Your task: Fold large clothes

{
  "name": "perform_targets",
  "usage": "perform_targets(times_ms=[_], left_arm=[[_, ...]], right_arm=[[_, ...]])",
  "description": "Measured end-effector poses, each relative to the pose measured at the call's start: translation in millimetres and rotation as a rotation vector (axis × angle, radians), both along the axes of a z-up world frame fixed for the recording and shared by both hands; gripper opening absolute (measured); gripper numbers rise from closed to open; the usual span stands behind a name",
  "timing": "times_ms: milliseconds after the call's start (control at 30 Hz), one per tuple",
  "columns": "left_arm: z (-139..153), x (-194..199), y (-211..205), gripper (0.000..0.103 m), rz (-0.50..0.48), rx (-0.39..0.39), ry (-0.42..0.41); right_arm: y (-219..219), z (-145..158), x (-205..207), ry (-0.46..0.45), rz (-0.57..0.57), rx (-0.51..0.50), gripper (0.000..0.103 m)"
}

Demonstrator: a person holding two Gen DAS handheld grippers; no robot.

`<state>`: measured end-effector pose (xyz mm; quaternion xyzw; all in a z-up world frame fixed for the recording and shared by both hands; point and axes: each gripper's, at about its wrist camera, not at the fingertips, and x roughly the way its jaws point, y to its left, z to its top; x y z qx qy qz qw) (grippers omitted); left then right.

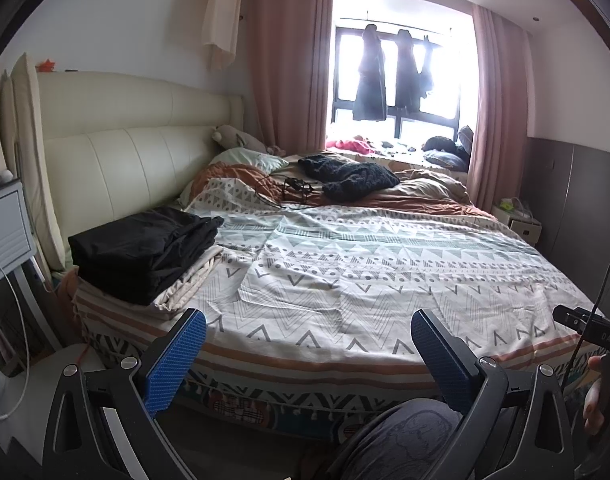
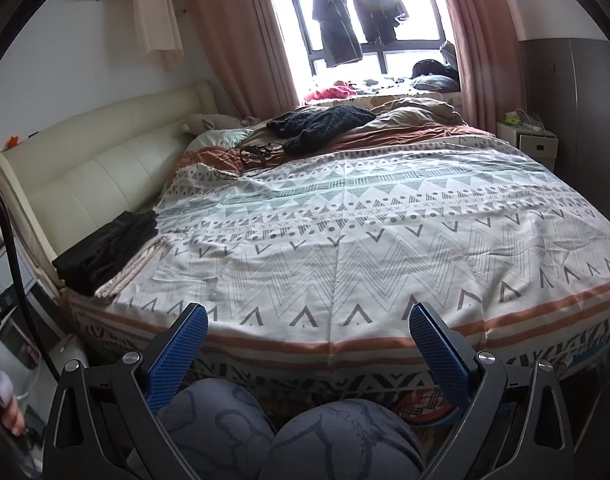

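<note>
A folded black garment point(image 1: 141, 250) point(image 2: 107, 250) lies on a folded beige cloth point(image 1: 189, 280) point(image 2: 131, 268) at the bed's near left corner by the headboard. A dark knitted garment point(image 1: 349, 176) point(image 2: 319, 122) lies crumpled at the far side of the bed. My left gripper point(image 1: 308, 354) is open in front of the bed's near edge, with nothing between its blue pads. Likewise my right gripper point(image 2: 308, 350) is open and empty, held above the person's knees point(image 2: 273, 432).
The bed point(image 1: 365, 272) point(image 2: 365, 248) carries a patterned cover, with a black cable point(image 1: 285, 192) point(image 2: 249, 156) and a rumpled brown duvet point(image 1: 425, 192) at the far side. Nightstand point(image 1: 519, 224) point(image 2: 529, 142) at right. Dark clothes point(image 1: 389, 76) point(image 2: 353, 12) hang at the window.
</note>
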<state>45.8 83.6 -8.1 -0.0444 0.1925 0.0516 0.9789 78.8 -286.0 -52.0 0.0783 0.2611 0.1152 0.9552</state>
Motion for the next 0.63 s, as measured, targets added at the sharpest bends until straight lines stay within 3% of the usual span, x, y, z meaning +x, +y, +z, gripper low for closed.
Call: perform_targets(times_ms=[633], left_arm=[[-2.6,-2.7,-0.1,0.102,0.000,0.008,-0.010]], right_arm=[[2.7,-2.5,-0.1,0.008,-0.004,-0.002,0.101]])
